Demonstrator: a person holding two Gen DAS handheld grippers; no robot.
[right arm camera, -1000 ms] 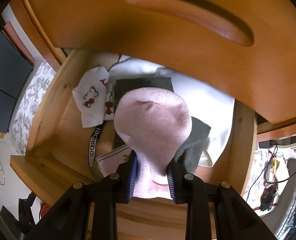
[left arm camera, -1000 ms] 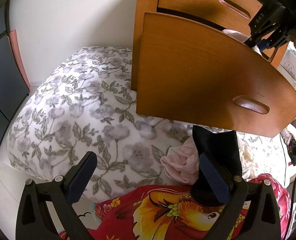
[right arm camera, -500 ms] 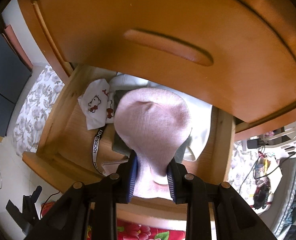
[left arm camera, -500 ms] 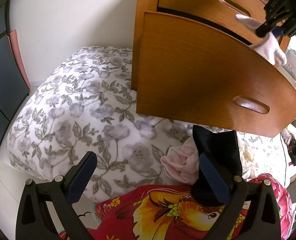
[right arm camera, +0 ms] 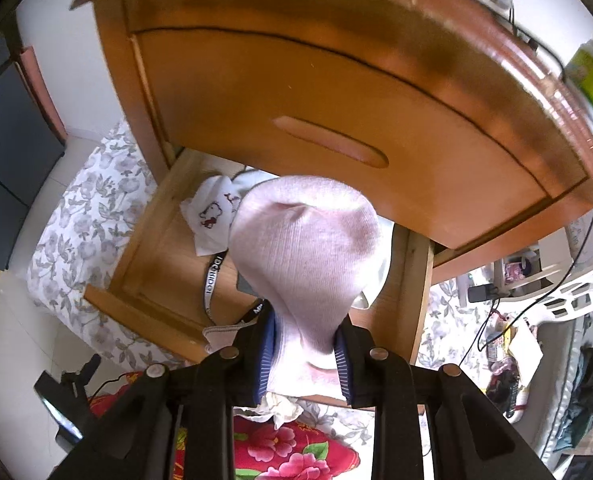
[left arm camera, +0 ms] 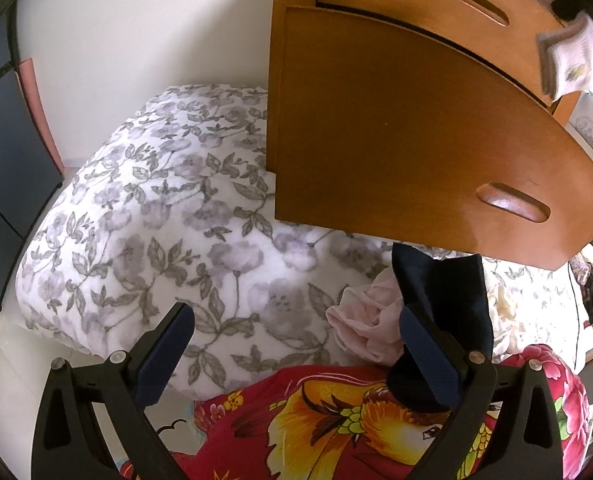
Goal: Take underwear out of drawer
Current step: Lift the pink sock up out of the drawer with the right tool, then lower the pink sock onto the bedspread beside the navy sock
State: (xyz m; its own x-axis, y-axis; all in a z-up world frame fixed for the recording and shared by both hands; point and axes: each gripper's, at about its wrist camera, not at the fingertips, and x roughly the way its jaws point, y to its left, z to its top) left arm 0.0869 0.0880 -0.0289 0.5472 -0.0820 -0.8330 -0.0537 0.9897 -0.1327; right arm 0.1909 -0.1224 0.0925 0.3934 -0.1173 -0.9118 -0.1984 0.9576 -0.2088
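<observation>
My right gripper [right arm camera: 304, 354] is shut on pale pink underwear [right arm camera: 306, 248], which hangs above the open wooden drawer [right arm camera: 168, 240]. White printed underwear [right arm camera: 212, 220] and a black waistband [right arm camera: 212, 284] lie inside the drawer. In the left wrist view the pink underwear [left arm camera: 576, 60] hangs at the top right, above the drawer front [left arm camera: 416, 132]. My left gripper [left arm camera: 292, 354] is open over the bed with nothing between its fingers. A dark garment [left arm camera: 440, 296] and a pink garment [left arm camera: 366, 320] lie on the bed behind its right finger.
A grey floral quilt [left arm camera: 156, 216] and a red flowered blanket [left arm camera: 336, 420] cover the bed below the wooden dresser [right arm camera: 336, 92]. Cables and a white rack [right arm camera: 568, 292] sit at the right. A dark panel [left arm camera: 0, 168] stands at the left.
My right gripper has risen out of the drawer with the pink underwear, so the drawer looks smaller and farther below. The left gripper has stayed where it was.
</observation>
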